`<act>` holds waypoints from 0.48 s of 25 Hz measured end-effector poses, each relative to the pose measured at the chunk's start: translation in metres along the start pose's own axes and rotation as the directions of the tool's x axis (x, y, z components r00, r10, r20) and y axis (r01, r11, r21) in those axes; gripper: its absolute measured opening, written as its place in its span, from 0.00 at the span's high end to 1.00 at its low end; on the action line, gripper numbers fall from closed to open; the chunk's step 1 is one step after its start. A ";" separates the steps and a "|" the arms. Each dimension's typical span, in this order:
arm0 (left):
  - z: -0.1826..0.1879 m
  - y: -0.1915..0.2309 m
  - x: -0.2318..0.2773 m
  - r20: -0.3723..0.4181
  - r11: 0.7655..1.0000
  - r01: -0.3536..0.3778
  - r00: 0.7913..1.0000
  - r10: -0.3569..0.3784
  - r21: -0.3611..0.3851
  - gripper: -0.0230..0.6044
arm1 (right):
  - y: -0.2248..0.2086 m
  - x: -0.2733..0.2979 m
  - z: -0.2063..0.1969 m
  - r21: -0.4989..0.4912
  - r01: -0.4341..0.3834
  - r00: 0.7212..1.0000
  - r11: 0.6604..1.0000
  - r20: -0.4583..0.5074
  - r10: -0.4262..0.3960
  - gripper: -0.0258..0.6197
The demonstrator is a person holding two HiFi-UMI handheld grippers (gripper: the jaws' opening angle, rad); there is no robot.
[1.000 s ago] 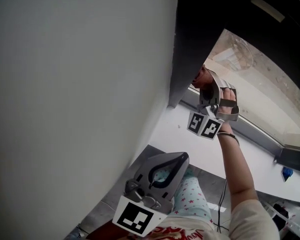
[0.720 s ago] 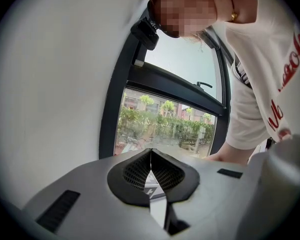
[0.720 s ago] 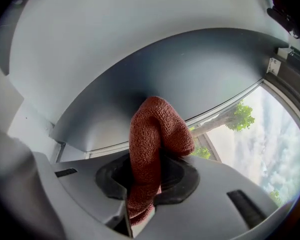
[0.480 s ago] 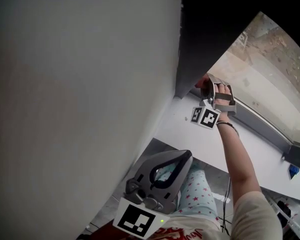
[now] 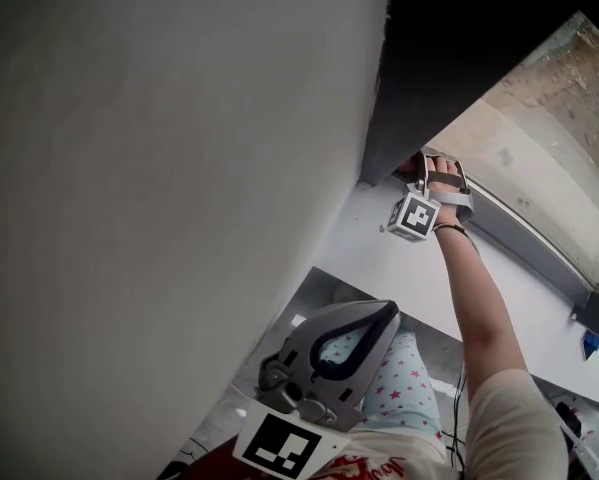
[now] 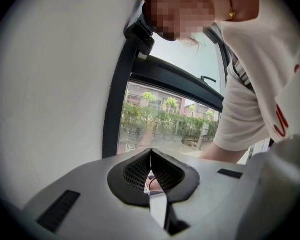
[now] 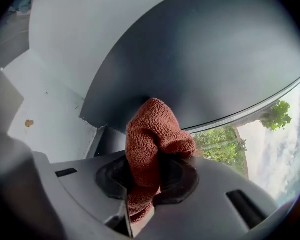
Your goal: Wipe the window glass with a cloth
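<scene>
My right gripper [image 7: 152, 160] is shut on a rust-orange terry cloth [image 7: 153, 134] that bulges out past the jaws. In the head view the right gripper [image 5: 425, 168] reaches up to the lower corner of the dark window frame [image 5: 429, 78], beside the window glass [image 5: 549, 118]. The cloth is hidden there. In the right gripper view the glass [image 7: 275, 134] lies to the right of the cloth, and the frame [image 7: 205, 59] fills the top. My left gripper [image 5: 377, 316] hangs low near the person's body, shut and holding nothing, its closed tips [image 6: 151, 156] pointing toward the window glass [image 6: 160, 126].
A white sill [image 5: 399, 258] runs below the window. A grey wall [image 5: 159, 188] fills the left of the head view. The person's arm [image 5: 479, 308] stretches from the lower right up to the right gripper. A dark window handle [image 6: 206, 78] shows farther along the frame.
The right gripper has crept slightly up and right, staying at the frame's lower corner. The head view has shifted a little. The left gripper has barely moved.
</scene>
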State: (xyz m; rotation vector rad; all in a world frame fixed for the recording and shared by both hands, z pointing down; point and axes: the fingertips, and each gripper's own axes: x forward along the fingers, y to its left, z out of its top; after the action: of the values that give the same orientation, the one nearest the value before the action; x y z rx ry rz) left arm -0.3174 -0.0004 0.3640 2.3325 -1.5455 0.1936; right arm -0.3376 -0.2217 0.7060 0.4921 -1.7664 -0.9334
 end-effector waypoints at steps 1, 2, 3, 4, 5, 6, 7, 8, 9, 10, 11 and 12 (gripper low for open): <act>0.000 0.000 0.000 0.001 1.000 -0.002 1.000 0.002 0.002 0.93 | 0.002 0.002 0.000 0.008 -0.010 1.000 1.000 -0.005 0.010 0.82; -0.001 0.000 0.000 0.001 1.000 -0.004 1.000 0.004 0.004 0.93 | 0.004 0.004 -0.001 0.016 -0.028 1.000 0.999 -0.014 0.028 0.82; -0.002 0.000 -0.001 -0.001 1.000 -0.006 1.000 0.006 0.005 0.93 | 0.009 0.006 -0.002 0.023 -0.056 0.998 0.998 -0.028 0.057 0.82; -0.004 0.000 -0.001 -0.005 1.000 -0.007 1.000 0.007 0.005 0.93 | 0.015 0.008 -0.005 0.035 -0.092 0.994 0.995 -0.048 0.094 0.82; -0.005 -0.001 -0.001 -0.008 1.000 -0.008 1.000 0.008 0.006 0.93 | 0.022 0.011 -0.008 0.063 -0.126 0.989 0.990 -0.065 0.130 0.82; -0.006 -0.001 -0.002 -0.011 1.000 -0.009 1.000 0.009 0.007 0.93 | 0.026 0.012 -0.011 0.106 -0.150 0.985 0.983 -0.074 0.158 0.82; -0.007 -0.002 -0.003 -0.015 1.000 -0.010 1.000 0.010 0.009 0.93 | 0.028 0.013 -0.013 0.149 -0.171 0.980 0.974 -0.076 0.183 0.82; -0.007 -0.002 -0.004 -0.019 1.000 -0.011 1.000 0.011 0.009 0.93 | 0.029 0.012 -0.013 0.179 -0.193 0.975 0.965 -0.076 0.209 0.82; -0.007 -0.002 -0.005 -0.023 1.000 -0.011 1.000 0.012 0.010 0.93 | 0.029 0.011 -0.013 0.192 -0.205 0.972 0.960 -0.079 0.223 0.82; -0.008 -0.002 -0.005 -0.026 1.000 -0.012 1.000 0.013 0.013 0.93 | 0.026 0.011 -0.014 0.193 -0.197 0.973 0.961 -0.085 0.216 0.82; -0.008 -0.001 -0.005 -0.028 1.000 -0.014 0.999 0.014 0.016 0.93 | 0.022 0.012 -0.015 0.191 -0.171 0.977 0.967 -0.092 0.191 0.82; -0.008 0.001 -0.004 -0.031 1.000 -0.015 0.999 0.016 0.018 0.93 | 0.015 0.011 -0.017 0.197 -0.140 0.982 0.970 -0.095 0.161 0.82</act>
State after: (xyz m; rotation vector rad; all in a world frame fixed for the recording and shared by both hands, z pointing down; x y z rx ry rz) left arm -0.3190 0.0059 0.3706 2.3210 -1.5534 0.2476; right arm -0.3242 -0.2260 0.7273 0.5131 -1.7737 -0.6237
